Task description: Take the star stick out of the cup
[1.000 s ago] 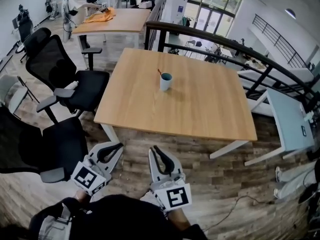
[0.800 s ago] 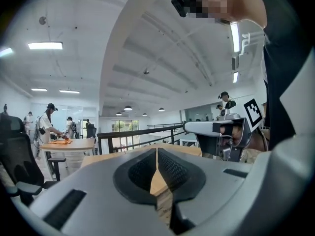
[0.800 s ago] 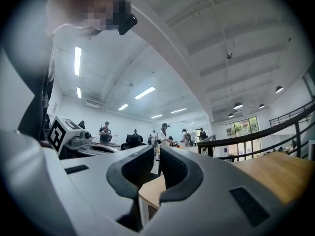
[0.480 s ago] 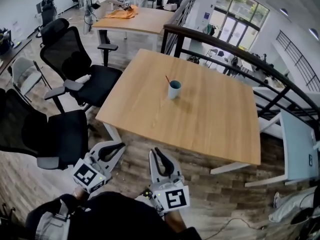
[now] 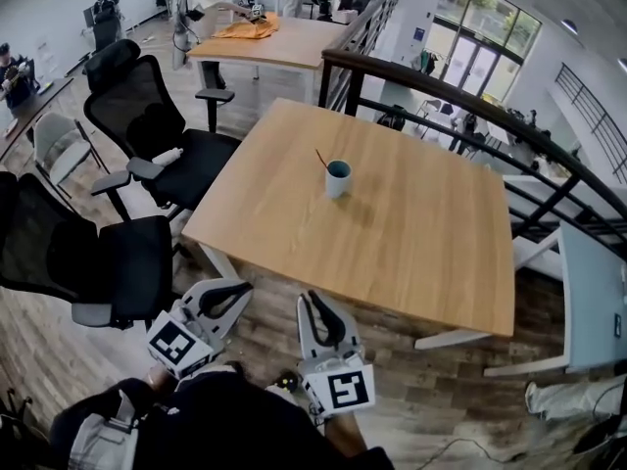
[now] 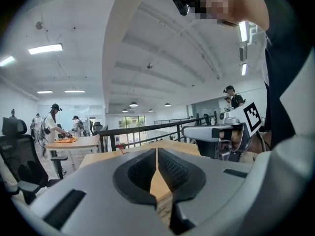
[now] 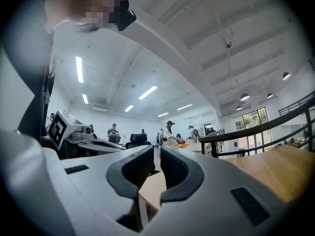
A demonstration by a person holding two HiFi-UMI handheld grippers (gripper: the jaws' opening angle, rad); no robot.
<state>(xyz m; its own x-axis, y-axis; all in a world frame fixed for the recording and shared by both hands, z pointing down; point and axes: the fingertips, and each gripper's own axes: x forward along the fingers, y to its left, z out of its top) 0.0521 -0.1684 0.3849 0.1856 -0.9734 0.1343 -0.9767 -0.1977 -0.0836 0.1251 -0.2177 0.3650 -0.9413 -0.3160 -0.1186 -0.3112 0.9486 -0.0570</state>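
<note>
A teal cup (image 5: 338,179) stands upright on the wooden table (image 5: 411,243), towards its far left part. A thin stick (image 5: 321,158) leans out of the cup to the left; its star end is too small to make out. Both grippers hang low in front of my body, well short of the table's near edge and far from the cup. The left gripper (image 5: 238,289) is shut and holds nothing. The right gripper (image 5: 312,298) is likewise shut and empty. In the left gripper view a small red tip (image 6: 120,148) shows above the table (image 6: 162,146).
Black office chairs (image 5: 147,155) (image 5: 88,262) stand left of the table. A black railing (image 5: 441,91) runs behind it. A second table (image 5: 274,42) with orange cloth and people stands far back. A white desk (image 5: 593,292) is at the right. The floor is wood.
The head view has shifted, so the table and cup now sit slightly lower and more to the right in frame. Both grippers stay low and shut.
</note>
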